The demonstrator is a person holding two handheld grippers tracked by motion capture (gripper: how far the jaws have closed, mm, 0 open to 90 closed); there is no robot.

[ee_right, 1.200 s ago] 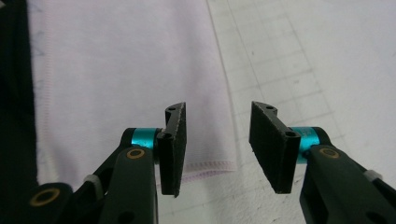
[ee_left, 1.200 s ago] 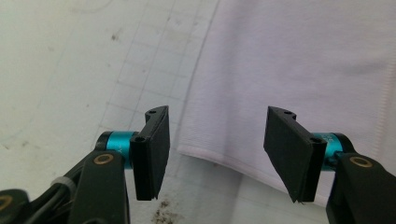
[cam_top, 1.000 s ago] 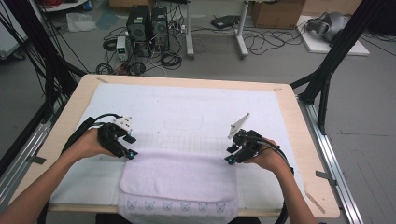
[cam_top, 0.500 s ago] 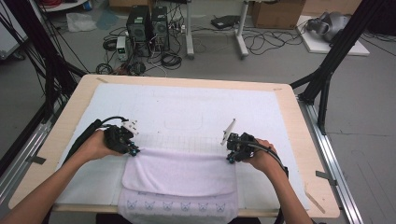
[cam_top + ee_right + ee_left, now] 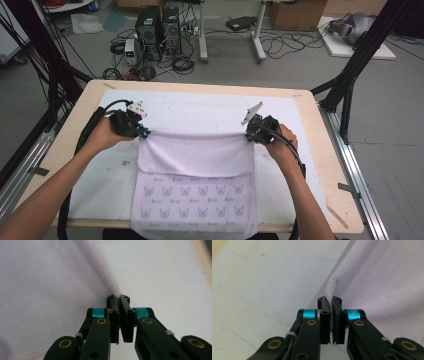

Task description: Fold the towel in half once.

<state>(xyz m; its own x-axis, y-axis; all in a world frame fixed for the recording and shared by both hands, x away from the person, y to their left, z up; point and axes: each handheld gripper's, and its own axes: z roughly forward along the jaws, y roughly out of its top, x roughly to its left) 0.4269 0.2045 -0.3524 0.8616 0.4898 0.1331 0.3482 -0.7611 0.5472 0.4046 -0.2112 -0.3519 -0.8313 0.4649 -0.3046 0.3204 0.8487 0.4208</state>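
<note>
Cables and computers crowd the floor beyond the table (image 5: 320, 150) as your left gripper (image 5: 145, 132) and right gripper (image 5: 248, 134) each pinch a far corner of the towel (image 5: 195, 155), its taut edge running between them.

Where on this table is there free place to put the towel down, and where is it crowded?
Free: the white mat between both grippers and the table's far edge, plus strips left and right of the towel. Crowded: the near middle, where the left gripper and right gripper hold the towel's corners and forearms cross.
</note>
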